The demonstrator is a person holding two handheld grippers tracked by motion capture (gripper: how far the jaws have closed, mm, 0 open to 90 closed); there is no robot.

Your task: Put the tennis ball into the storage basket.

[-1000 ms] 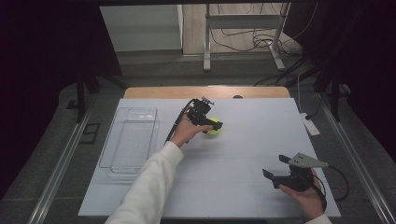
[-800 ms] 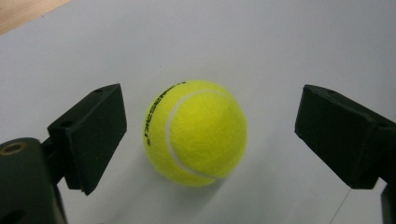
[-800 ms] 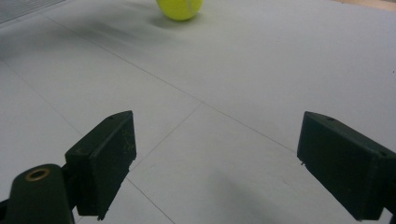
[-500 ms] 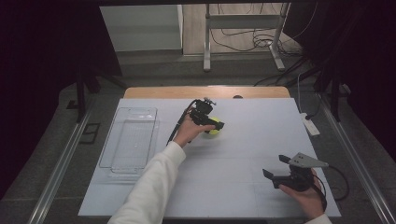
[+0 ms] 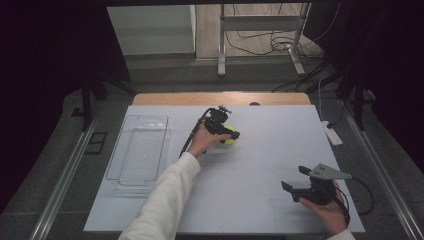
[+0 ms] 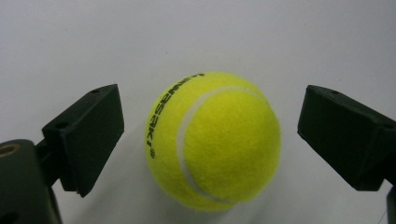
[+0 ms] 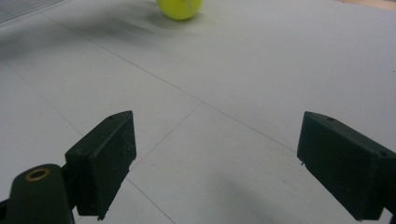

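From above, the left tongs (image 5: 231, 137) cover most of the tennis ball (image 5: 229, 138), so only a sliver of yellow shows past the black body, well out toward the far middle of the worktop (image 5: 280, 150). The hand (image 5: 201, 141) holding them hides the handle, and the white sleeve (image 5: 160, 200) runs off the bottom edge. In the left gripper view the ball (image 6: 214, 141) sits on the pale surface between the two black jaws, which stand apart with a clear gap on either side, touching nothing. The printed lettering on the ball curves along its left side, and I can't read it with any confidence.

The right tongs (image 5: 295, 180) are near the front right corner, held in the other hand (image 5: 327, 207), which is partly cut off at the bottom edge; a grey three-cornered plate (image 5: 329, 173) sits on top. In the right gripper view the jaws are wide apart over bare worktop (image 7: 233, 140), nothing between them, and the ball (image 7: 180, 8) is clipped by the top edge, far off.

A clear plastic tray (image 5: 138, 150) lies along the left side of the worktop, well apart from the ball. It is see-through and hard to make out; I can see nothing lying in it. A small white object (image 5: 332, 134) rests at the right edge, too small to tell what it is.
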